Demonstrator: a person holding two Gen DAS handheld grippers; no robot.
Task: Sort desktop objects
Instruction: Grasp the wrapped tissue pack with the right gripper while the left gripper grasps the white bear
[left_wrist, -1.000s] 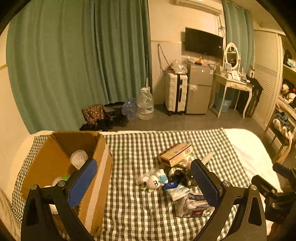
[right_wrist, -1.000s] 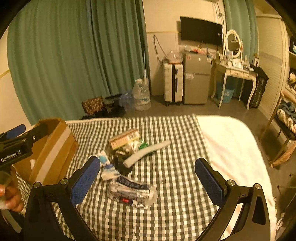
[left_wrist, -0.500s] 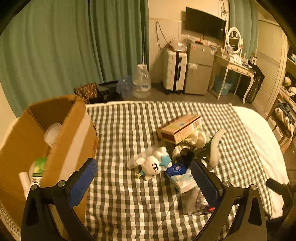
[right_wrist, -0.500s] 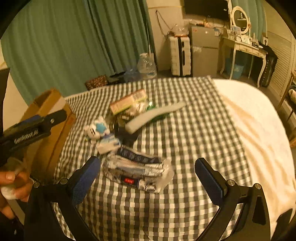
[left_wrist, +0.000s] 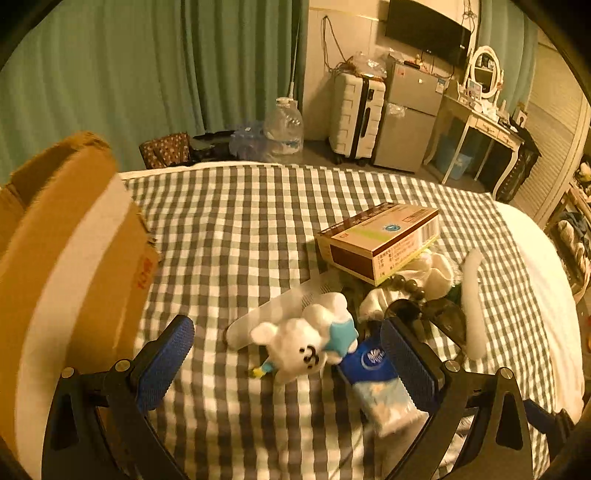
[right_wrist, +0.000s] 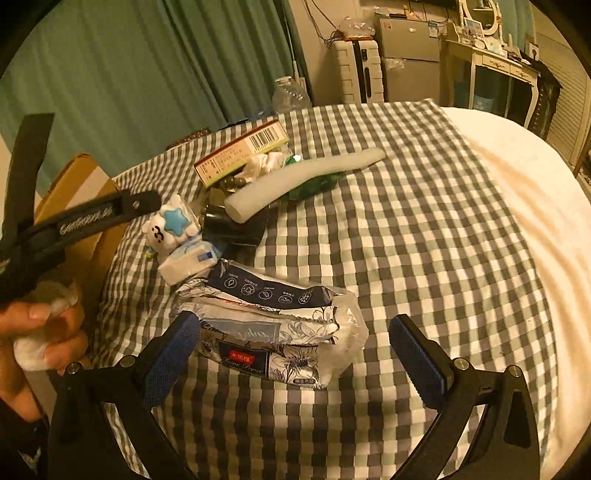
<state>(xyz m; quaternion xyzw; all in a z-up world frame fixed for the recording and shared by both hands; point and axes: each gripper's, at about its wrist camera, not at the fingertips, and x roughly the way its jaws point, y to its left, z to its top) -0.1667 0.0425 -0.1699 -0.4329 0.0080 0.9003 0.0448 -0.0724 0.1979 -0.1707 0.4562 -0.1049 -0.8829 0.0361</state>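
Cardboard box (left_wrist: 74, 266): far left on the checked cloth (left_wrist: 240, 229), brown with a pale tape band, open top cut off by the frame edge; in the right wrist view partly hidden behind the left tongs' body.
Left tongs (left_wrist: 286, 363): spread wide, nothing between the blue pads, hovering low over the cloth with the plush toy in the gap.
Hand (right_wrist: 40, 332): at the left edge of the right wrist view, gripping the left tongs' handle, white wad pressed under the fingers.
Plush toy (left_wrist: 306, 341): white with a blue patch, lying on the cloth just right of the box, touching the blue tissue pack.
Blue tissue pack (left_wrist: 376, 384): beside the toy, just inside the right pad of the left tongs.
Printed carton (left_wrist: 380, 240): behind the toy, propped tilted on a heap of white cloth and dark beads.
Sunglasses (left_wrist: 432, 314): dark, just in front of the carton.
White foam stick (right_wrist: 303, 184): long, lying across the heap, green item beneath it.
Large tissue bundle (right_wrist: 273, 328): clear wrap, floral print, nearest the right tongs.
Right tongs (right_wrist: 295, 354): spread wide, empty, straddling the near end of the bundle without touching it.
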